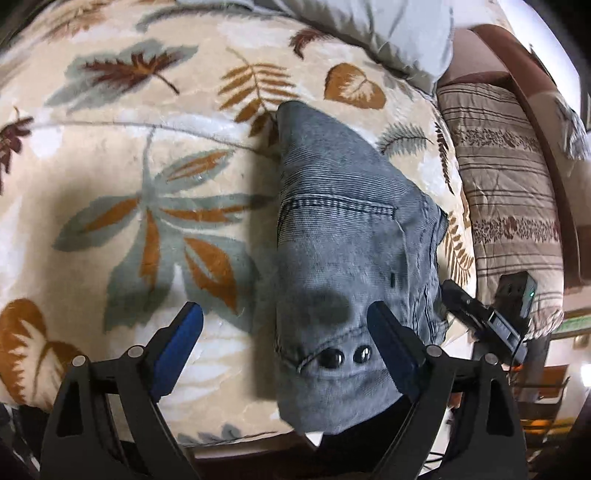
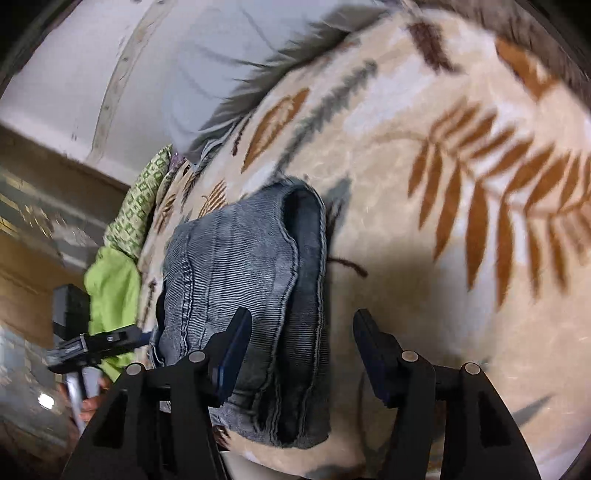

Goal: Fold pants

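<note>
Hovering over the folded grey corduroy pants point(image 1: 332, 229) on the leaf-print blanket point(image 1: 147, 184), my left gripper point(image 1: 284, 328) and right gripper point(image 2: 301, 339) both spread, gripping nothing.

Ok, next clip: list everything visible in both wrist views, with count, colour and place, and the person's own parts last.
pants: one, grey-blue corduroy, folded, lying on the blanket between the two grippers.
blanket: one, cream with brown and grey-green leaves, covering the bed.
pillow: one, pale grey, at the far edge of the blanket.
striped bedding: one, beige and brown, beside the blanket.
green cloth: one, lime, at the blanket's edge in the right wrist view.
left gripper: black with blue pads, open over the waistband.
right gripper: black with blue pads, open over the folded edge.
</note>
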`<act>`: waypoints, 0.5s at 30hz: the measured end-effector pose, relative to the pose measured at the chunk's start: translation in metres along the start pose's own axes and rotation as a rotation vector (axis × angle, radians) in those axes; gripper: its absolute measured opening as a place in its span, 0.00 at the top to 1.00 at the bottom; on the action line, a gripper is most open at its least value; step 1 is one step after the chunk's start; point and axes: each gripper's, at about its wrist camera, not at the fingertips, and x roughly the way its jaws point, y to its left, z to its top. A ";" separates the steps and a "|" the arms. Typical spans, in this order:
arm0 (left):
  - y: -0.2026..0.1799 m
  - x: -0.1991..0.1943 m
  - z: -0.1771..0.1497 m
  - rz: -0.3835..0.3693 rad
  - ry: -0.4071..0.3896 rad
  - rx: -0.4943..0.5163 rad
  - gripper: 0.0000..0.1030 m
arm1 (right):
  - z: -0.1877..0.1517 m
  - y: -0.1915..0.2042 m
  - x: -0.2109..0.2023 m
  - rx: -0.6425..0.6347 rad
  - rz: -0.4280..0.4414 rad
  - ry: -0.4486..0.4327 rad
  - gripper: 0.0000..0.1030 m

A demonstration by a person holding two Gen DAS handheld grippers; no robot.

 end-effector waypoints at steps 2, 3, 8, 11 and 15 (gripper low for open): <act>-0.003 0.011 0.003 -0.004 0.036 -0.011 0.11 | 0.002 -0.002 0.006 0.016 0.066 0.006 0.38; -0.007 0.018 0.002 -0.008 0.061 -0.019 0.11 | 0.004 -0.002 0.010 0.020 0.099 0.013 0.37; -0.020 0.028 0.000 0.010 0.100 -0.023 0.11 | 0.008 0.014 0.025 -0.024 0.149 0.048 0.24; -0.019 0.031 0.003 0.012 0.109 -0.049 0.11 | 0.010 0.028 0.032 -0.083 0.159 0.095 0.23; -0.014 0.035 0.002 0.015 0.120 -0.070 0.11 | 0.012 0.040 0.038 -0.138 0.177 0.140 0.22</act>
